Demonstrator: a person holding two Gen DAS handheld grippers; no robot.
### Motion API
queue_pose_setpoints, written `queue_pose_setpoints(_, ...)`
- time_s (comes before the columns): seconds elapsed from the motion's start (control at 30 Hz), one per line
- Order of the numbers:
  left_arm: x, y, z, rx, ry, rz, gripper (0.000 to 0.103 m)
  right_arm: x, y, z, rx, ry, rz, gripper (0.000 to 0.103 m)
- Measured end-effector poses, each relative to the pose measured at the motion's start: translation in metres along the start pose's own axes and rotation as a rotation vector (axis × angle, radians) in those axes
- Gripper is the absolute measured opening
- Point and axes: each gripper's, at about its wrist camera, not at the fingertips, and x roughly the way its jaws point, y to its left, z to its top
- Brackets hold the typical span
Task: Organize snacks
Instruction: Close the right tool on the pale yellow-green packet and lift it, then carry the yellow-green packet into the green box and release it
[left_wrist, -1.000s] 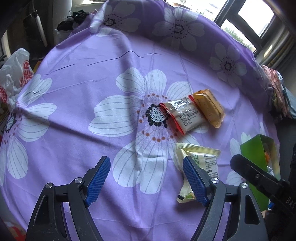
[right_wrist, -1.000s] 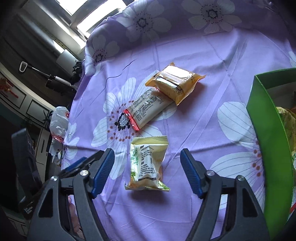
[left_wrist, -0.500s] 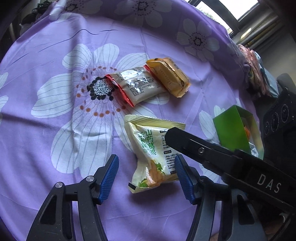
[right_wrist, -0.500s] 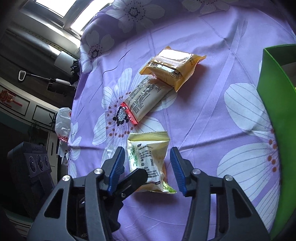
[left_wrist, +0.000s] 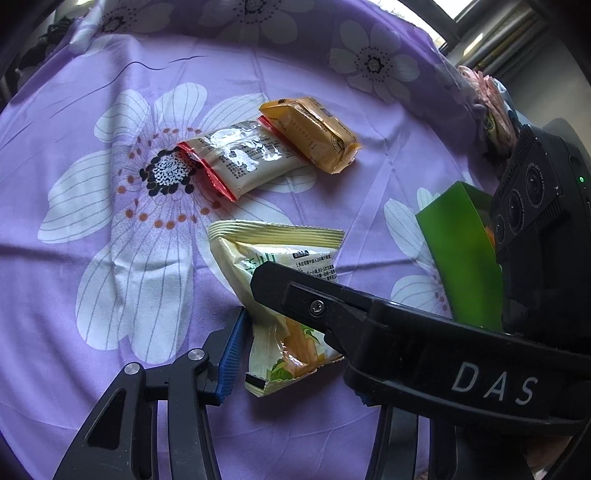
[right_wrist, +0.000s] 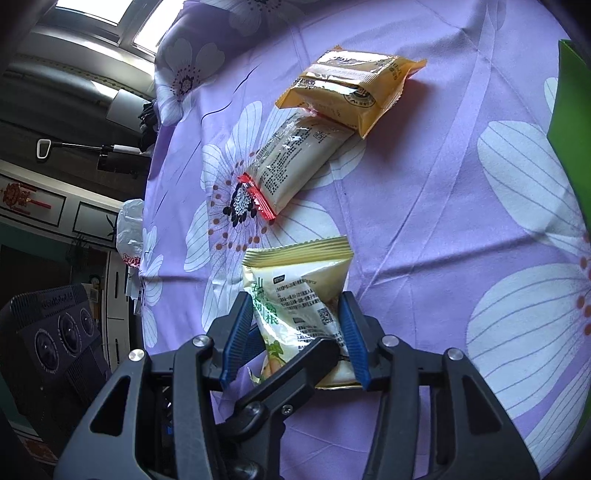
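Snacks lie on a tabletop draped in purple cloth with white flowers. We see the pale yellow-green packet caught between the blue pads of the right claw, which pinch its sides so the wrapper buckles. The left claw has just been closing on the packet's lower end: one blue pad sits against its edge, while the other is hidden behind the right claw (so we cannot tell whether that grip is complete). Both claws tilt steeply downward and cross over the packet. We count three snacks: this packet, a white packet with red ends, and an orange packet overlapping it. One green box stands to the right.
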Motion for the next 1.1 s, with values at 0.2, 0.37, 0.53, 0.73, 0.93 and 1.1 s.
queue_pose_setpoints(0.2, -0.013, -0.009, -0.001, 0.056, -0.077, 0.013, 0.046, -0.010, 0.009, -0.002, -0.041, -0.053, -0.004, 0.045)
queue_pose_setpoints(0.37, -0.032, -0.022, -0.004, 0.121, -0.184, 0.013, 0.042, -0.028, 0.022, -0.005, -0.102, -0.142, -0.033, 0.037)
queue_pose_setpoints(0.53, -0.045, -0.028, -0.004, 0.144, -0.252, -0.018, 0.042, -0.046, 0.028, -0.006, -0.128, -0.206, -0.025, 0.035)
queue_pose_setpoints(0.73, -0.064, -0.048, -0.005, 0.204, -0.346, 0.004, 0.042, -0.069, 0.034, -0.008, -0.142, -0.271, 0.014, 0.035)
queue_pose_setpoints(0.93, -0.079, -0.077, -0.002, 0.283, -0.405, 0.000, 0.042, -0.101, 0.035, -0.012, -0.162, -0.359, 0.029, 0.035)
queue_pose_setpoints(1.1, -0.079, -0.113, 0.003, 0.376, -0.417, -0.012, 0.042, -0.132, 0.019, -0.012, -0.130, -0.448, 0.041, 0.035)
